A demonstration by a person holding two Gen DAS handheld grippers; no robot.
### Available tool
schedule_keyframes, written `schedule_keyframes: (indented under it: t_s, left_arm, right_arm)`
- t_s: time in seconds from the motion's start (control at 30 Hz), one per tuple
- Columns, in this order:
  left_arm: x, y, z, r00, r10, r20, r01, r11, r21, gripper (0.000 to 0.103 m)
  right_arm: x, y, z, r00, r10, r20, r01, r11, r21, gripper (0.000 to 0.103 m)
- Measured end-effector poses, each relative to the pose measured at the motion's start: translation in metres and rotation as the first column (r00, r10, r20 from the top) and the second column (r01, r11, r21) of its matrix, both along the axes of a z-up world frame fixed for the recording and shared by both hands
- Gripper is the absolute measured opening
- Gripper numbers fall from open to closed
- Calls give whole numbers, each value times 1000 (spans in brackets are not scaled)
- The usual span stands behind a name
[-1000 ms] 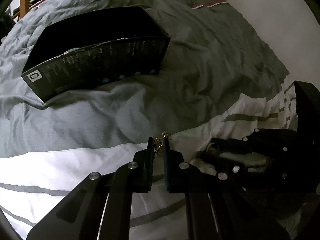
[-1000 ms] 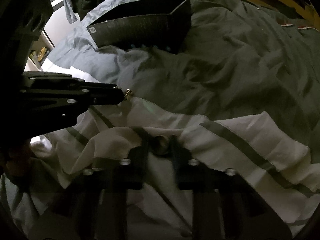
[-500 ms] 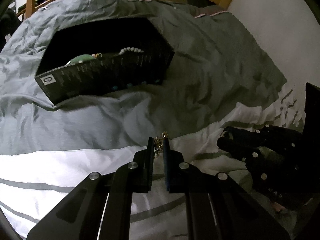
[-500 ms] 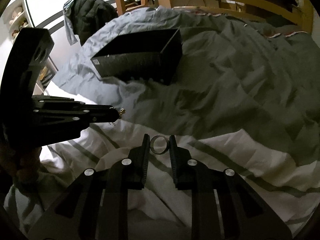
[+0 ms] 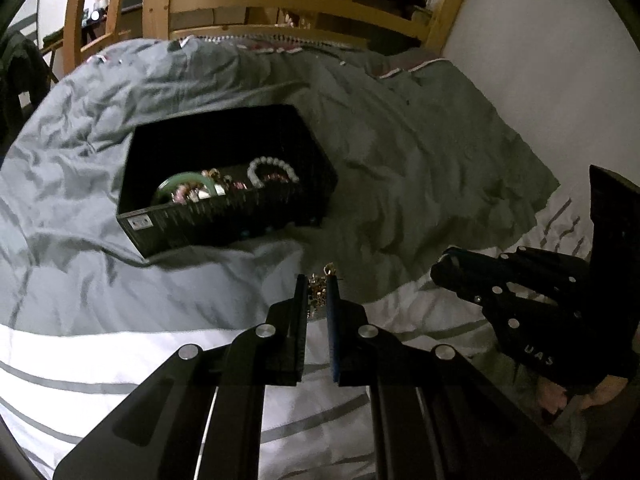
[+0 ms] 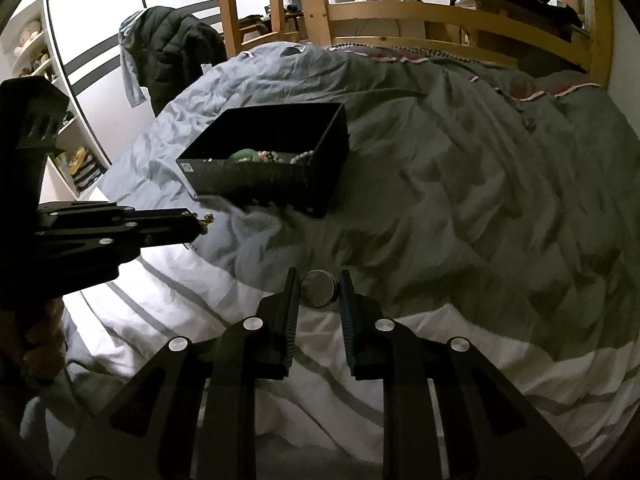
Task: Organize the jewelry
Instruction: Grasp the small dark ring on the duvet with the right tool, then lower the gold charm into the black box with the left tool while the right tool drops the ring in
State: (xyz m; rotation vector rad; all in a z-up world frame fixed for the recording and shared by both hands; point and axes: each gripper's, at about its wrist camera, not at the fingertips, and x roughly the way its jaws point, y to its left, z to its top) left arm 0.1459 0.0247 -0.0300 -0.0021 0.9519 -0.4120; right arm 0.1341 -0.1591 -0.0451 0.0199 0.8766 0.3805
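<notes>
A black open box [image 5: 224, 216] lies on the grey duvet and holds a green bangle [image 5: 180, 182], a white bead bracelet [image 5: 272, 166] and other small pieces. It also shows in the right wrist view [image 6: 264, 176]. My left gripper [image 5: 318, 284] is shut on a small gold chain piece [image 5: 320, 286], held in the air in front of the box. My right gripper [image 6: 319, 286] is shut on a silver ring [image 6: 318, 289], held above the striped sheet. The left gripper also shows in the right wrist view [image 6: 198, 224].
The bed has a rumpled grey duvet [image 6: 480, 184] over a white striped sheet [image 5: 120, 340]. A wooden bed frame [image 6: 440, 12] stands behind. A dark jacket [image 6: 168, 52] hangs at the far left. A white wall [image 5: 540, 60] is on the right.
Both grippers have risen above the bed, so the box's inside has come into view. The right gripper has lifted the ring off the sheet. The left still holds the chain piece.
</notes>
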Motion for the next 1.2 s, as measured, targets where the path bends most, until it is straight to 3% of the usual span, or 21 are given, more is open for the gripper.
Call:
schedule_keyframes:
  t_s: [0.27,0.4,0.87,1.2]
  left_arm:
    - [14,9,19,997,29,67,-32,999,44,9]
    - [26,17,26,995,47,93,-52,997,59,9]
    - [81,43,23,991,109,84,-114,991,67,9]
    - [110,54,3,990,136,37,-138,989,60,9]
  right_arm:
    - [24,14,13,1000,17,-2,-17,1000,-16,20]
    - [40,20,20,999,41,-8,-41,999,21,20]
    - [109,62,30,996,75,-49,-76,997,-15,20]
    - [143,81,8,991,99,-90,-102,994,-31,20]
